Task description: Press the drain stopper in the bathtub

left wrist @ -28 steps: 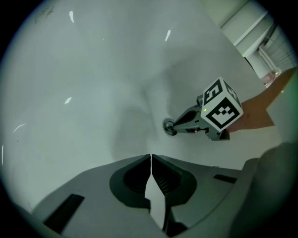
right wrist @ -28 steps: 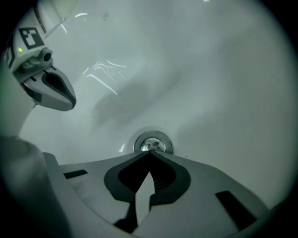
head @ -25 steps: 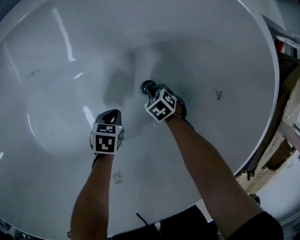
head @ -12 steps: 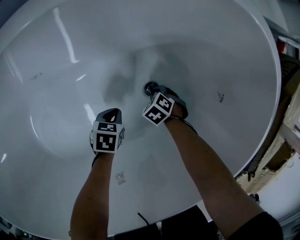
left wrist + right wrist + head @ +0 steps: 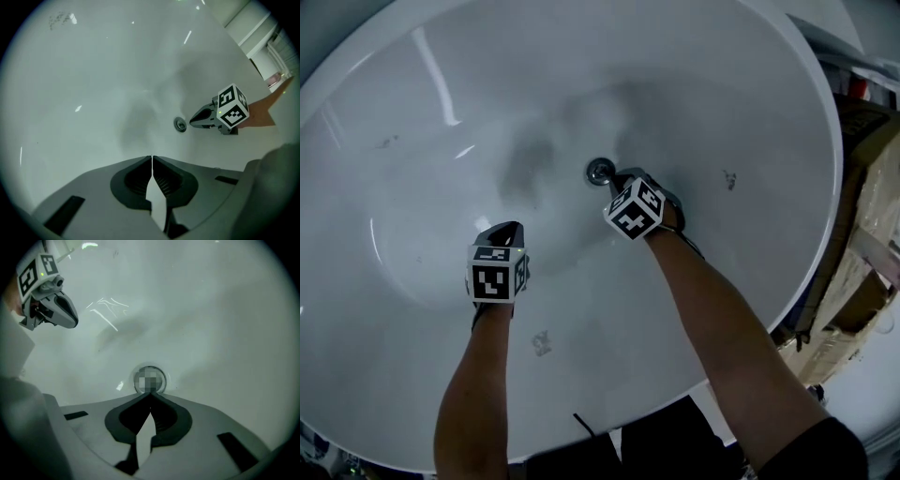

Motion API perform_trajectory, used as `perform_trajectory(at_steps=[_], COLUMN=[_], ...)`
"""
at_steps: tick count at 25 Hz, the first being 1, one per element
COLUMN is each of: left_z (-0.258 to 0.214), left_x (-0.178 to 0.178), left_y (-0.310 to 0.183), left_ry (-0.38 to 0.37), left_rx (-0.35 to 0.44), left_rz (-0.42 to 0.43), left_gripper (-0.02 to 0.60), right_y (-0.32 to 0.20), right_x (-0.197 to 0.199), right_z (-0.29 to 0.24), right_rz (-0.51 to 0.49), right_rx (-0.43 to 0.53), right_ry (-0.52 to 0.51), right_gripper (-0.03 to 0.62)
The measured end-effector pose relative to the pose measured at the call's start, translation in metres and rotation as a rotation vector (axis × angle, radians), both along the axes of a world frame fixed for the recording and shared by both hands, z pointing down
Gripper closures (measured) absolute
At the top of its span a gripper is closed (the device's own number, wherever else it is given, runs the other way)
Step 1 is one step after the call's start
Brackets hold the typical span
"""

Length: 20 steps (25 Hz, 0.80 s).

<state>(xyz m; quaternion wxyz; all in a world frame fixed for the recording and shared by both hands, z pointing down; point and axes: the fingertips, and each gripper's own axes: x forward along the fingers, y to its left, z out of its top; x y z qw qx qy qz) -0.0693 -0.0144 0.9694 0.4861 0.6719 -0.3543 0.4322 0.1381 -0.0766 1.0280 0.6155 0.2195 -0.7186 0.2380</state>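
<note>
The round chrome drain stopper (image 5: 599,171) sits at the bottom of the white bathtub (image 5: 722,94). My right gripper (image 5: 621,178) is shut and empty, its tips just right of the stopper, slightly apart from it. In the right gripper view the stopper (image 5: 150,379) lies right ahead of the closed tips (image 5: 150,394). My left gripper (image 5: 508,228) is shut and empty, hovering over the tub floor to the left and nearer to me. The left gripper view shows the stopper (image 5: 180,124) with the right gripper (image 5: 192,122) beside it, and the left tips (image 5: 152,157) closed.
The tub's rim (image 5: 839,187) curves along the right, with cardboard boxes and wooden pieces (image 5: 853,281) on the floor beyond it. Small dark marks (image 5: 729,178) dot the tub's inner wall. A dark cable end (image 5: 584,424) lies at the near rim.
My right gripper has drawn back slightly from over the stopper, so the chrome disc shows whole. The left gripper has shifted a little lower left in the view as the head camera moved.
</note>
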Motion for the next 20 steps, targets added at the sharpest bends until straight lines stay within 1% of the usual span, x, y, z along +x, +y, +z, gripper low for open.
perform_trajectory(at_steps=[3, 5, 7, 9, 11, 13, 16, 18, 20], left_z=[-0.026, -0.051, -0.083, -0.120, -0.164, -0.216, -0.296, -0.342, -0.382], left_x=[-0.005, -0.007, -0.005, -0.001, 0.006, 0.012, 0.012, 0.015, 0.017], left_y=[0.002, 0.005, 0.012, 0.016, 0.017, 0.014, 0.015, 0.017, 0.022], left_ry=[-0.021, -0.032, -0.023, 0.007, 0.045, 0.068, 0.084, 0.100, 0.109], left_rx=[0.026, 0.042, 0.050, 0.057, 0.075, 0.110, 0.183, 0.231, 0.276], left_rz=[0.025, 0.030, 0.001, -0.045, -0.086, -0.094, -0.063, -0.043, -0.030], left_gripper=[0.557, 0.558, 0.558, 0.558, 0.558, 0.558, 0.558, 0.558, 0.557], right_y=[0.003, 0.014, 0.031, 0.045, 0.052, 0.057, 0.066, 0.072, 0.082], right_x=[0.005, 0.009, 0.011, 0.006, -0.001, -0.005, -0.019, -0.021, -0.021], right_z=[-0.029, -0.056, -0.091, -0.134, -0.188, -0.248, -0.330, -0.373, -0.407], right_rz=[0.099, 0.172, 0.228, 0.295, 0.357, 0.393, 0.416, 0.435, 0.474], right_rx=[0.016, 0.022, 0.017, 0.010, 0.012, 0.025, 0.071, 0.114, 0.138], right_ry=[-0.033, -0.051, -0.070, -0.116, -0.169, -0.194, -0.244, -0.278, -0.305], right_gripper=[0.580, 0.580, 0.580, 0.580, 0.580, 0.580, 0.580, 0.580, 0.580])
